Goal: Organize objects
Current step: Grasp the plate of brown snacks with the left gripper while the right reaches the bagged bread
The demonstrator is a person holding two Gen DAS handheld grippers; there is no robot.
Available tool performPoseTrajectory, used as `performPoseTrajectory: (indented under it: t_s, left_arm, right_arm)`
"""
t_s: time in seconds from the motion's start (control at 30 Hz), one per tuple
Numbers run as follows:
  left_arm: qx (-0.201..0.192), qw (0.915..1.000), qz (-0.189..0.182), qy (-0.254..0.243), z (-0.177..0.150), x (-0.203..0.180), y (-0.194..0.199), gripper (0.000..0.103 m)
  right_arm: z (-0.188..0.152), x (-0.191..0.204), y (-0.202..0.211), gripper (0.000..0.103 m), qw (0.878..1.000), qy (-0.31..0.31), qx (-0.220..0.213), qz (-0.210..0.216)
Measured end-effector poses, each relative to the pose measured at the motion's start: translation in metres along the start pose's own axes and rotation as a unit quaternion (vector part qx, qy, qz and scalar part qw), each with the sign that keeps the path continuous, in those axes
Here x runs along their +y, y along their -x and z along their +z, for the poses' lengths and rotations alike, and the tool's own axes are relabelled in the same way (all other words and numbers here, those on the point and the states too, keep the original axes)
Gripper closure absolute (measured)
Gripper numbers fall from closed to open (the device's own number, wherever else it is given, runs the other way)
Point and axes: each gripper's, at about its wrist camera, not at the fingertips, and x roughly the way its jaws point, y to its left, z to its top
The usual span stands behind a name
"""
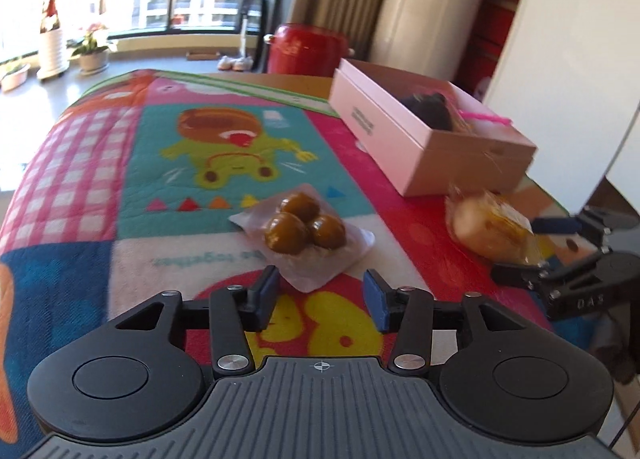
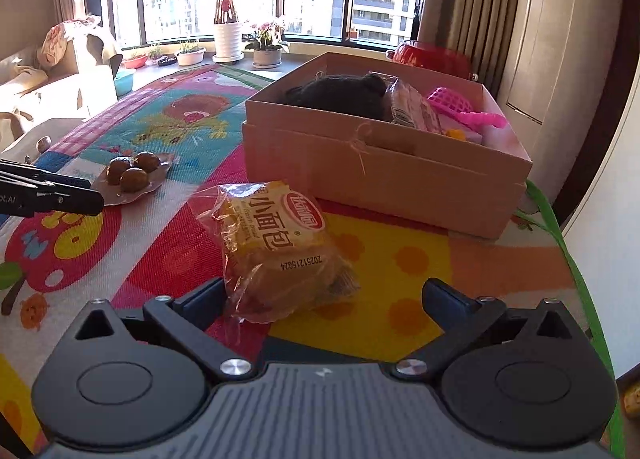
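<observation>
Both wrist views low over tablecloth [image 1: 120,179], facing window; share box [image 2: 380,175].

Two hand-held grippers, both with jaws spread

The left gripper [image 1: 322,293] sits low and level, its blue-padded fingers [image 1: 267,291] parted with a clear gap between them and nothing clamped; the right gripper [image 2: 334,299] is spread wider, its dark fingers [image 2: 446,299] splayed well apart and gripping nothing; in the left wrist view the right gripper [image 1: 532,247] reaches in from the right edge; in the right wrist view the left gripper [image 2: 94,193] enters from the left edge, tips pointing inward.
</observation>
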Motion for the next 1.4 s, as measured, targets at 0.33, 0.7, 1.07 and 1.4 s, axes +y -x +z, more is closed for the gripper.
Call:
performPoseTrajectory:
  t_s: [0.33, 0.7, 1.07, 1.4]
  left_arm:
    - [-0.037, 0.9933, 0.035, -0.104, 0.006, -0.031, 0.007, 0.043]
    - [0.026, 0.9972, -0.054, -0.046, 0.051, 0.025, -0.049, 0.043]
    - [0.009, 0.9793, -0.107, -0.171, 0.032, -0.004, -0.046, 0.038]
    - [0.031, 0.9639, -0.145, -0.221, 0.025, -0.014, -0.038, 0.037]
  right_arm:
    - [0.000, 0.001, 0.000, 0.000, 1.000, -0.002, 0.002, 0.001]
    - [0.000, 0.001, 0.000, 0.000, 1.000, -0.004, 0.004, 0.001]
    - [0.000, 0.001, 0.000, 0.000, 1.000, -0.008, 0.007, 0.004]
    - [-0.001, -0.003, -0.002, 0.000, 1.000, -0.018, 0.011, 0.010]
